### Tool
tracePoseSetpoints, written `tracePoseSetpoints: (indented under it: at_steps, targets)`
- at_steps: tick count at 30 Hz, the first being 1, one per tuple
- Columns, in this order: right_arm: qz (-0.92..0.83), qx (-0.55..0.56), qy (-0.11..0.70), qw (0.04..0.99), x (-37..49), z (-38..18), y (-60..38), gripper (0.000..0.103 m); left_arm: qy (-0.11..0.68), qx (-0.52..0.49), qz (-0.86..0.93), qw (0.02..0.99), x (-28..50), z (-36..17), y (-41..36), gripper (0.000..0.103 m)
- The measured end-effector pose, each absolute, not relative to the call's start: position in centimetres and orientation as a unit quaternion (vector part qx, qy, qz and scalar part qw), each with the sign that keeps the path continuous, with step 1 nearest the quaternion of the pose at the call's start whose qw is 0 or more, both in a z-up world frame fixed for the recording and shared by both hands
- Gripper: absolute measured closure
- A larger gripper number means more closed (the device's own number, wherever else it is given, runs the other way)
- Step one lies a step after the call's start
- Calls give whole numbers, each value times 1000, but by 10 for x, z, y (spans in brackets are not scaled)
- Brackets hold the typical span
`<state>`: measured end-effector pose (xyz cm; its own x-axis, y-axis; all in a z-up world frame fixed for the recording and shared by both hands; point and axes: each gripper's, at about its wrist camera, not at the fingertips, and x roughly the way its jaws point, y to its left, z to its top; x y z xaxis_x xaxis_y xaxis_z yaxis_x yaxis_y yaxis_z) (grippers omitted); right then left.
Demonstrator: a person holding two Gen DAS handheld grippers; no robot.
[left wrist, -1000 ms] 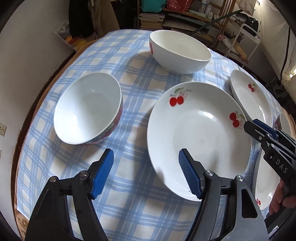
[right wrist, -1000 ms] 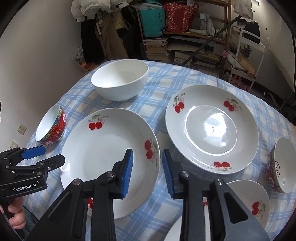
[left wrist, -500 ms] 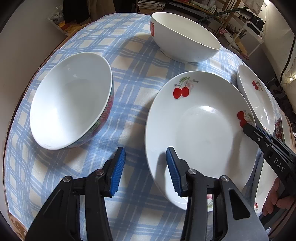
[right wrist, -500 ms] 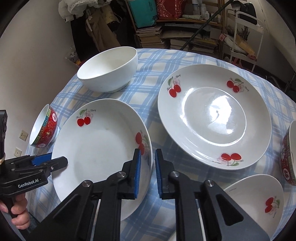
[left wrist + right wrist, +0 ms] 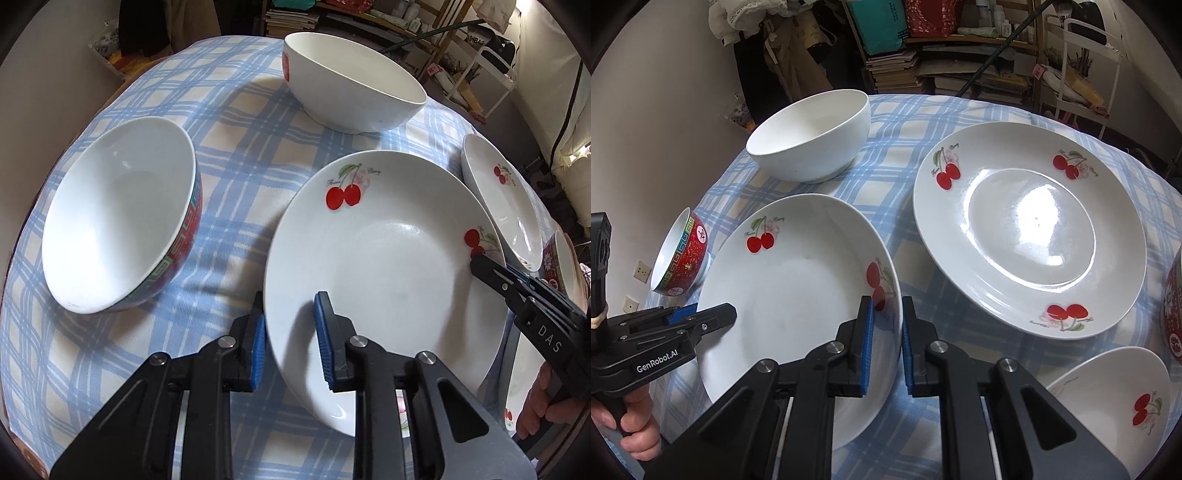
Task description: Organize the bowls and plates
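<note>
Plates and bowls lie spread over a round desk (image 5: 886, 177) covered by a blue and cream checked cloth (image 5: 229, 122). At the centre of both views sits a deep cherry plate (image 5: 384, 280), white with red cherry prints near its rim, and both grippers meet it from opposite sides. In the left wrist view the left gripper (image 5: 290, 341) straddles the plate's near left rim, one blue finger outside the rim and one inside over the white; its fingers have just been closing, and the gap on the inner side leaves it unclear whether they already pinch the rim. In the right wrist view the right gripper (image 5: 886, 345) is clenched on the plate's right rim beside a cherry print, blue fingers on either side of the edge; they too have just been closing. A hand (image 5: 631, 424) grips the left tool's handle at the lower left of that view. Left of the plate a red patterned bowl (image 5: 122, 218) tilts on the cloth; beyond it, toward the top, stands a plain white bowl (image 5: 812, 136). A wide flat cherry plate (image 5: 1030, 229) lies to the right, a smaller cherry dish (image 5: 1108, 398) at the lower right, and another red bowl (image 5: 1172, 306) at the right edge. Behind the desk the room is crowded: shelves with stacked books (image 5: 897, 70), hanging clothes (image 5: 768, 44), a white metal rack (image 5: 1082, 62), and a pale wall with sockets (image 5: 642, 273) at the left.
</note>
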<state>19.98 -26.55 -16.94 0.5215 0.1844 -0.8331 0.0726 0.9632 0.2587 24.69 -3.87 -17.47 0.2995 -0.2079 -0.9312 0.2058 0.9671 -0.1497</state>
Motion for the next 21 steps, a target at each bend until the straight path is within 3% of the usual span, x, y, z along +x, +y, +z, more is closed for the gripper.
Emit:
tracePoseSetpoints:
  at_steps: [21]
  targets:
    - [44, 124, 511, 850, 162, -165, -247, 89, 593, 13, -139, 793, 213, -168, -21, 81]
